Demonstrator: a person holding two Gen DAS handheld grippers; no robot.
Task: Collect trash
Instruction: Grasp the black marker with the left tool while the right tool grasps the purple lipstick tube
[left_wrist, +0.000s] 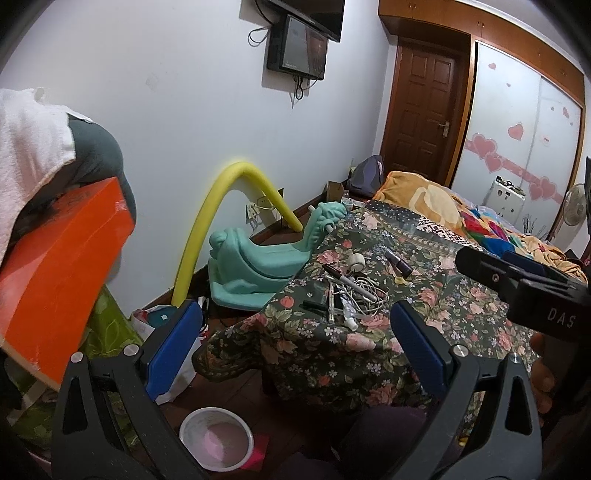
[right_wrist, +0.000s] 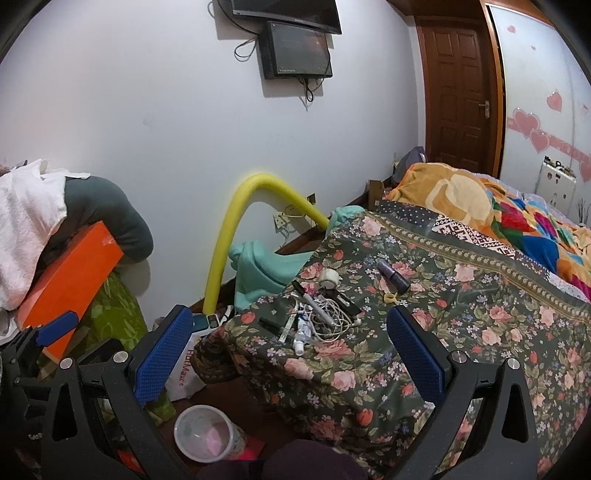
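Both spread, empty: left gripper (left_wrist: 291, 332), right gripper (right_wrist: 290, 334). At frame centre, heap of pens, tubes and tangled white earphone cord (right_wrist: 319, 314): light, slippery, snag-prone; best pinched singly, mid-barrel.

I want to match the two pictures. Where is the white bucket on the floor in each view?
Left wrist: the white bucket is at the bottom, left of centre, below the table corner.
Right wrist: the bucket is at the bottom left, under the left finger.
Shared landmark: the yellow foam tube against the wall.
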